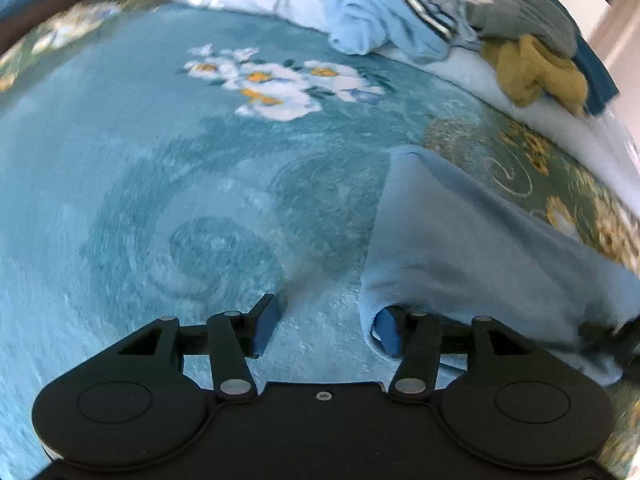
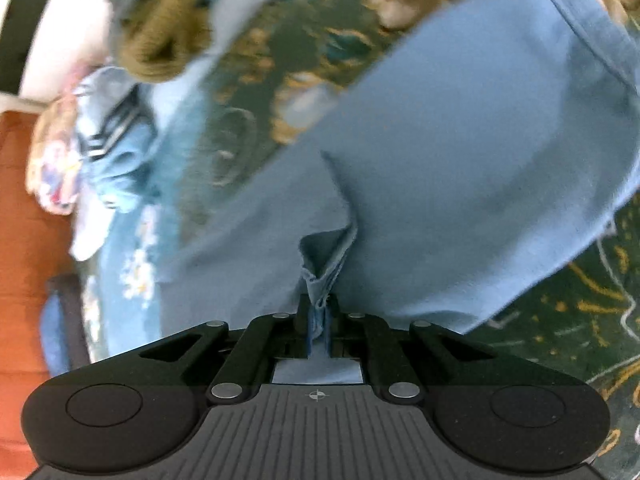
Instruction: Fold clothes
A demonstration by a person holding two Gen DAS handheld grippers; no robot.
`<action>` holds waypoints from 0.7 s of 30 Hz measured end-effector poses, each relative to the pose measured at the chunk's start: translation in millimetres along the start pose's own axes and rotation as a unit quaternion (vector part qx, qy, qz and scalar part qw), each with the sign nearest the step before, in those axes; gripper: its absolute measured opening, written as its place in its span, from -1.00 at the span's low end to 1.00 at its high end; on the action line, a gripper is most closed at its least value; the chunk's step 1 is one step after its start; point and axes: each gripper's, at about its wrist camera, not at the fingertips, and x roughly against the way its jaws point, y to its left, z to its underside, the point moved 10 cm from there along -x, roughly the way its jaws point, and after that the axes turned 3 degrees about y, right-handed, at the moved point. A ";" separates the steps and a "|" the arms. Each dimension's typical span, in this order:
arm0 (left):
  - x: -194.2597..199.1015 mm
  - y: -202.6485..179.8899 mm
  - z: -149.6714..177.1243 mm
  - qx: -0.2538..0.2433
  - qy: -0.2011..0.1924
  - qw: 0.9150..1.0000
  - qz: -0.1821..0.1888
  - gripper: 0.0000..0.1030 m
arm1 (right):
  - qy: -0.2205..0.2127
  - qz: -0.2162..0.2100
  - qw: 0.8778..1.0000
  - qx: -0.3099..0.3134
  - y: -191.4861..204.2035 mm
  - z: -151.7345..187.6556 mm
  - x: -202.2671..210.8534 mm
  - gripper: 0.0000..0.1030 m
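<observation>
Item: light blue garment (image 2: 460, 152) — spread over a teal floral blanket (image 1: 160, 208), one corner reaching into the left wrist view beside the left gripper (image 1: 326, 328).

Left gripper: jaws apart, nothing pressed between the blue pads (image 1: 266, 328); the garment's edge drapes over the right-hand finger (pad partly hidden by the cloth), the other finger stands clear above bare blanket.

Right gripper (image 2: 318, 320): clenched on a bunched fold of the garment's edge — cloth pinched between the pads and puckering up just ahead of them.

Also present: heap of clothes (image 1: 380, 20) along the blanket's far side, including pale blue pieces, a striped item, a mustard-coloured piece (image 1: 536, 74) and a grey one (image 1: 528, 20) (details blurred).
</observation>
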 end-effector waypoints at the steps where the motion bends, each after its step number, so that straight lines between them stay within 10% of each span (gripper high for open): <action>1: 0.1 0.7 -0.9 0.000 0.003 1.000 0.003 0.06 | 0.000 0.004 1.000 0.002 -1.8 0.0 -2.4 -0.92; 12: 48.2 10.4 -2.7 0.013 0.058 0.994 0.093 -0.05 | -0.009 -0.033 0.999 0.041 -1.2 3.8 40.5 -0.62; 17: 64.5 -19.3 -48.1 -0.043 -0.013 0.994 0.104 -0.12 | -0.113 0.021 0.991 -0.069 -84.8 -13.5 100.0 -0.55; 21: 36.8 -89.4 -59.5 -0.078 0.001 0.984 0.160 -0.20 | -0.168 -0.002 0.972 -0.167 -136.1 -21.0 121.1 -0.30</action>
